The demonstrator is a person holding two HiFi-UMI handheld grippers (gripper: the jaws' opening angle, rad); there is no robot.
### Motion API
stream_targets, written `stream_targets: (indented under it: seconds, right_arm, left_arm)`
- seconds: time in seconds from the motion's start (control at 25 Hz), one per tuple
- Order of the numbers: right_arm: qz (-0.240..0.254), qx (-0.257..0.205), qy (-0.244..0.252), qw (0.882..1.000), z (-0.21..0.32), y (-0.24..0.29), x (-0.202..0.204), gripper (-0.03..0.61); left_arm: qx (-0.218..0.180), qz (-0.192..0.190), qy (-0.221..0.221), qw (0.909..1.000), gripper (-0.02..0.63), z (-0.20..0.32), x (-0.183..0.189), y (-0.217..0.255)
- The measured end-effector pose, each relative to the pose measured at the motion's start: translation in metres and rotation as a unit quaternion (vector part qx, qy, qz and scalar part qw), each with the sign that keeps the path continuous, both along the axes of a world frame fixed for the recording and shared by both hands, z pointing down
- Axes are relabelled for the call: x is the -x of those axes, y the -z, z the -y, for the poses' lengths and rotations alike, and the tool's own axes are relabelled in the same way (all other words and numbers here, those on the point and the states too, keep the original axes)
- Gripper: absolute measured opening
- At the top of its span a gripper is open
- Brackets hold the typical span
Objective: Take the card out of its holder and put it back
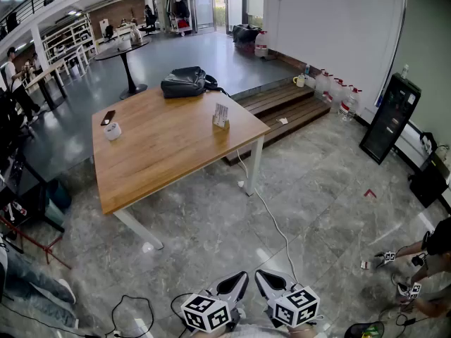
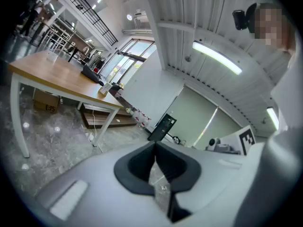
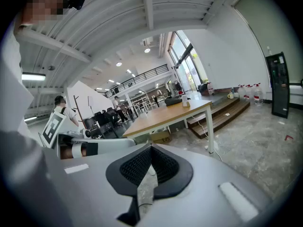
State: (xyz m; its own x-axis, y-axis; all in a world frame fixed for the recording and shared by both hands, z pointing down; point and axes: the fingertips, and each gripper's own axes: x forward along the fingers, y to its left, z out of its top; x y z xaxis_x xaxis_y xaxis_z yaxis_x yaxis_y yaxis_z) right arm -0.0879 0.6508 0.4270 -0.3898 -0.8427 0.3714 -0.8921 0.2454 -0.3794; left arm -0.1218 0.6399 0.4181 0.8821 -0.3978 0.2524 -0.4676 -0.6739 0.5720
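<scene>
The card stands upright in its small clear holder (image 1: 221,115) near the far right edge of the wooden table (image 1: 169,153). It also shows as a small far-off shape, the holder (image 2: 108,88) in the left gripper view and the holder (image 3: 184,100) in the right gripper view. Both grippers hang low at the bottom of the head view, over the floor and well away from the table. My left gripper (image 1: 239,279) (image 2: 155,145) is shut with nothing in it. Beside it, my right gripper (image 1: 262,277) (image 3: 151,148) is shut and empty too.
A black bag (image 1: 187,82), a phone (image 1: 108,117) and a small white object (image 1: 113,130) lie on the table. A white cable (image 1: 271,217) runs over the marble floor. Wooden steps (image 1: 282,104), water jugs (image 1: 338,94) and a black cabinet (image 1: 390,117) stand at right. A person (image 1: 430,252) crouches at lower right.
</scene>
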Motion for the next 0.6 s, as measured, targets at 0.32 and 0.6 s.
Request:
stream_targets:
  seconds: [0.32,0.6]
  right_arm:
    - [0.003,0.014,0.014,1.000,0.037,-0.017,-0.015,-0.003]
    - [-0.016,0.013,0.017,1.000,0.141,-0.014,-0.037,-0.003]
  left_arm:
    - [-0.006,0.013,-0.001,0.9999,0.008,0.039,-0.021,-0.016]
    - [-0.017,0.010,0.011,0.9997,0.009,0.147,-0.040,-0.011]
